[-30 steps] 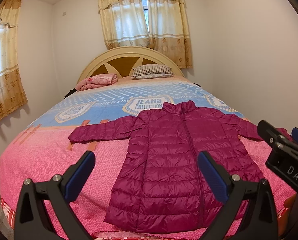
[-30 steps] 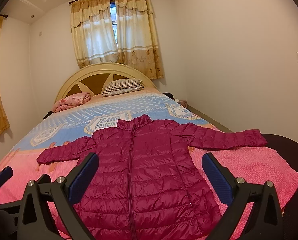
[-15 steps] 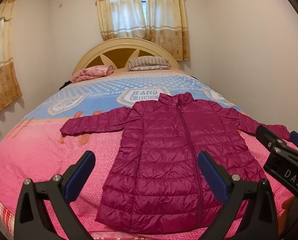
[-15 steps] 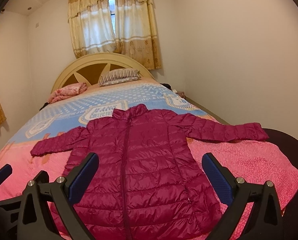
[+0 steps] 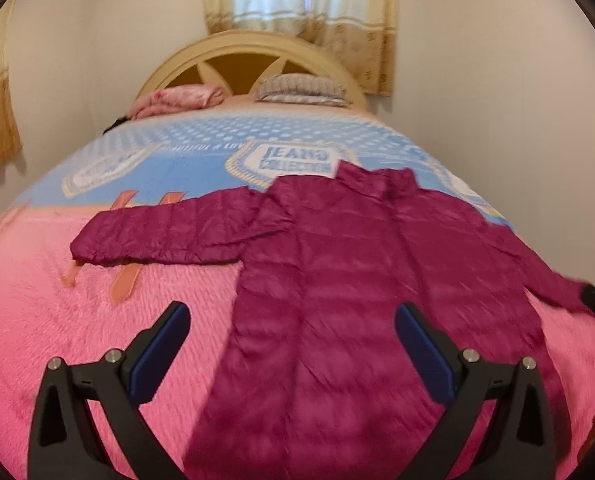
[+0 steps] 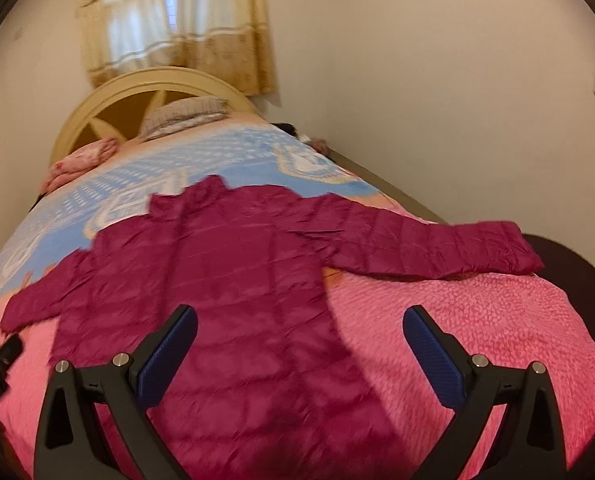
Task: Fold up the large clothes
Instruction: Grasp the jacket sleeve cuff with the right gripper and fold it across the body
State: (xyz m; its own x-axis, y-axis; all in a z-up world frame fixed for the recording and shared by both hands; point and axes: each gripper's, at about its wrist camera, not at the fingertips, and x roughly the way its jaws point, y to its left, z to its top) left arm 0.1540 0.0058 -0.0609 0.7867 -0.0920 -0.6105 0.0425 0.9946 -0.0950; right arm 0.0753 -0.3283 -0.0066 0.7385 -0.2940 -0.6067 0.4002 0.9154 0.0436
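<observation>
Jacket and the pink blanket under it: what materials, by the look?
Jacket: likely thin nylon or polyester shell, slight sheen, quilted in horizontal puffy rows, so probably down or synthetic fill. Pink blanket: looks like plush fleece, matte, with a nubby, tufted pile. Motion blur limits certainty.

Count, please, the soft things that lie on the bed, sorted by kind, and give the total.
Puffer jacket, magenta, spread flat: 1
Striped pillow at the headboard: 1
Folded pink blanket at the headboard: 1
Total: 3
</observation>
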